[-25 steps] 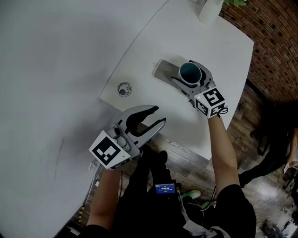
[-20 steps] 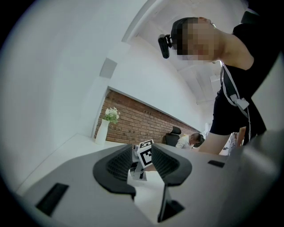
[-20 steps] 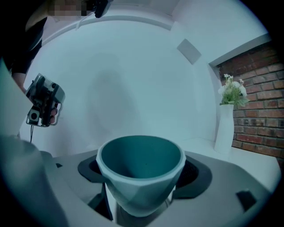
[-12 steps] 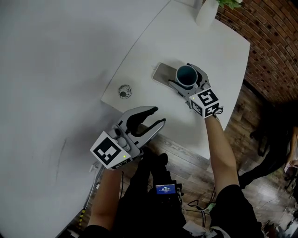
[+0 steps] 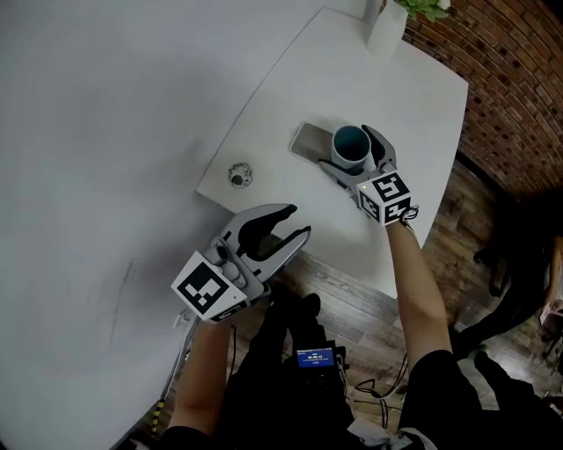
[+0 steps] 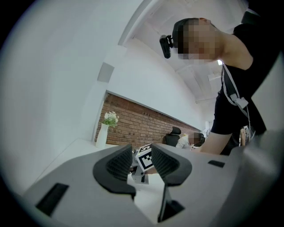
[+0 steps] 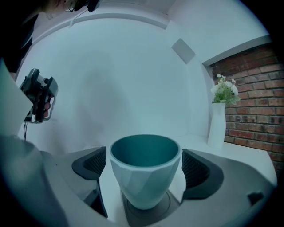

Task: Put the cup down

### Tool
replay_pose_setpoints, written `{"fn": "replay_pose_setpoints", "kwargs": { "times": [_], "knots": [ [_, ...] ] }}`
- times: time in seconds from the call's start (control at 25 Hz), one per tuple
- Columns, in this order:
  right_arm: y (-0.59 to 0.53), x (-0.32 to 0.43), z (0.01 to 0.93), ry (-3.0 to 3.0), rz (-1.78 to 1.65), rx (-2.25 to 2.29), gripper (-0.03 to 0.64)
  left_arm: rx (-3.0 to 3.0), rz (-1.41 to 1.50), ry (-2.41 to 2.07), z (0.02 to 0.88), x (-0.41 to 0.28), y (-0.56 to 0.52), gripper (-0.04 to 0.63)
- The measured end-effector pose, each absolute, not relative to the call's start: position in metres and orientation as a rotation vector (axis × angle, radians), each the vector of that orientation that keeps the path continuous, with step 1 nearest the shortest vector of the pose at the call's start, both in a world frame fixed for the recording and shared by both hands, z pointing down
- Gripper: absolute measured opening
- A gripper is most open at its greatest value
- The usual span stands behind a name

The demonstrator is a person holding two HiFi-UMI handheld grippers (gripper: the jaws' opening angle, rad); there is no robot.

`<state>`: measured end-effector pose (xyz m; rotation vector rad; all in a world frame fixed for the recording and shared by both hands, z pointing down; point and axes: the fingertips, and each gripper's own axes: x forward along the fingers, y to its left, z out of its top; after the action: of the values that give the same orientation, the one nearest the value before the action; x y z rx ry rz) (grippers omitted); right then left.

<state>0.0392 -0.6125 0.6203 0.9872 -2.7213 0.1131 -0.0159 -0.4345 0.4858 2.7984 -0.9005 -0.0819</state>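
A teal cup (image 5: pixel 350 145) stands upright on a flat grey pad (image 5: pixel 308 141) on the white table. My right gripper (image 5: pixel 354 151) reaches round it with one finger on each side. In the right gripper view the cup (image 7: pixel 144 177) sits between the ribbed pads (image 7: pixel 91 162), and a thin gap shows on both sides. The jaws of the right gripper (image 7: pixel 144 164) are opening. My left gripper (image 5: pixel 295 220) is open and empty over the table's near edge. In the left gripper view nothing lies between the jaws of the left gripper (image 6: pixel 143 162).
A white vase with flowers (image 5: pixel 387 22) stands at the table's far end by a brick wall (image 5: pixel 519 79). A small round fitting (image 5: pixel 237 175) is set in the tabletop to the left of the cup. Wooden floor (image 5: pixel 457 228) lies past the table's right edge.
The right gripper's fingers have spread a little wider round the cup, which stays on the grey pad. The left gripper has hardly moved.
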Motion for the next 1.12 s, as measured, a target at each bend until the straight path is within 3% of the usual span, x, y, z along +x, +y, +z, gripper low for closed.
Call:
{"fn": "replay_pose_setpoints", "kwargs": {
  "times": [0.92,1.12],
  "knots": [
    [-0.511,0.091,0.576,-2.661,0.284,1.072,0.515,2.852,-0.071,-0.846,0.442,-0.003,-0.382,0.141],
    [-0.478,0.088,0.557,-2.664,0.286,1.06,0.46,2.862,-0.032,-0.794,0.442,-0.001,-0.372,0.14]
  ]
}}
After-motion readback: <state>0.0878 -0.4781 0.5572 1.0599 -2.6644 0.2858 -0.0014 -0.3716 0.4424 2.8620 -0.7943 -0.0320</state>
